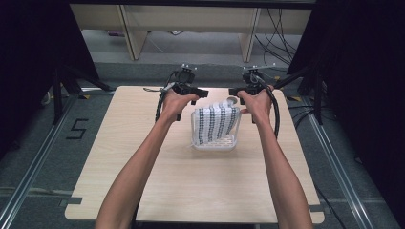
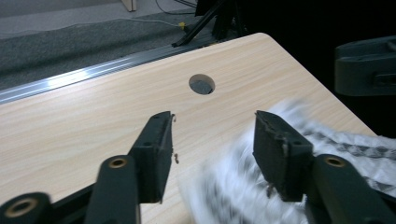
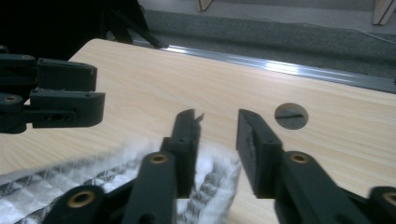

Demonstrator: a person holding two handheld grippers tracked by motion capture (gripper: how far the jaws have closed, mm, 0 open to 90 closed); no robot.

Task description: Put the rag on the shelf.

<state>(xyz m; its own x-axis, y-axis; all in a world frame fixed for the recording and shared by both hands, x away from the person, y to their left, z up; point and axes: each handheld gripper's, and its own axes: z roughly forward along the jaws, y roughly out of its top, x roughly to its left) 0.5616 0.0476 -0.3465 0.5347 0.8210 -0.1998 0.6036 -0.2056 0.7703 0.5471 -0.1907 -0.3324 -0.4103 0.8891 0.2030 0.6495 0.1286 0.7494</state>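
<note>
Wood-grain bench (image 1: 191, 186) is carrying a clear plastic bin (image 1: 213, 143) at mid-surface, and a black-and-white patterned cloth (image 1: 216, 121) is draping into it. Both hands are hovering at its top corners: the left gripper (image 2: 212, 140) is standing wide apart, the right gripper (image 3: 218, 149) narrowly apart, neither clamping the fabric. Best to be letting the cloth settle inside the rim before backing away.

The patterned cloth (image 1: 217, 121) and the clear container (image 1: 215, 142) beneath it block the middle of the surface (image 1: 191, 191). Bare wood lies open on the near half and along both side edges. Beyond the cloth, the two tongs, left (image 1: 203, 93) and right (image 1: 234, 91), crowd the gap, beside a round hole (image 2: 201, 84) in the wood.
</note>
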